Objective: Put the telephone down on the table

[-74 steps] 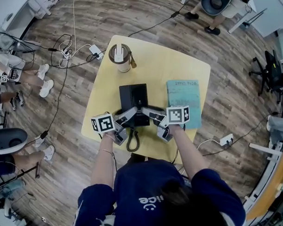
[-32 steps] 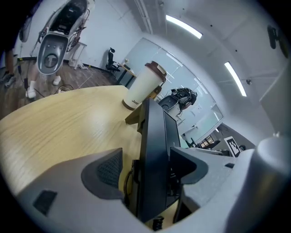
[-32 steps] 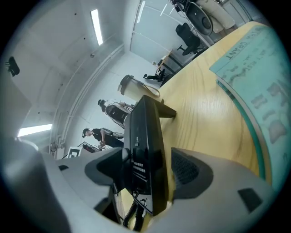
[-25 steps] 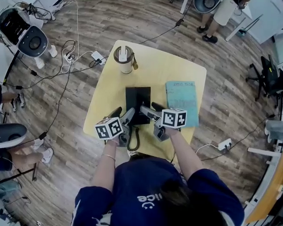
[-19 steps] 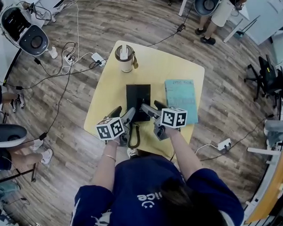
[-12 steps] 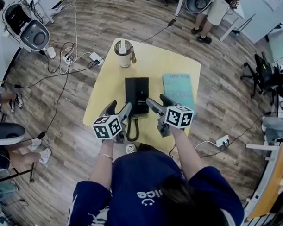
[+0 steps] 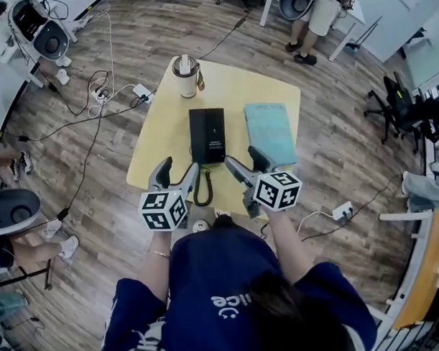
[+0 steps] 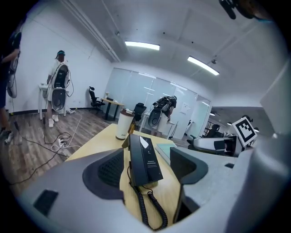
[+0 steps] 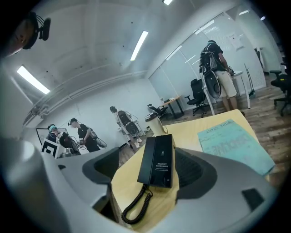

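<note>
Both grippers have drawn back from the telephone [image 7: 207, 135], which lies flat on the yellow table [image 7: 164, 119], its long axis pointing away. The left gripper [image 7: 178, 170] and right gripper [image 7: 243, 159] flank its corded near end, about equally close, jaws wide and empty.

Holding left tongs [image 7: 178, 170] and right tongs [image 7: 242, 157] side by side out front, jaws apart, both empty.

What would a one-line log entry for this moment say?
telephone: flat on table | left gripper: open, empty | right gripper: open, empty | task: looks done
</note>
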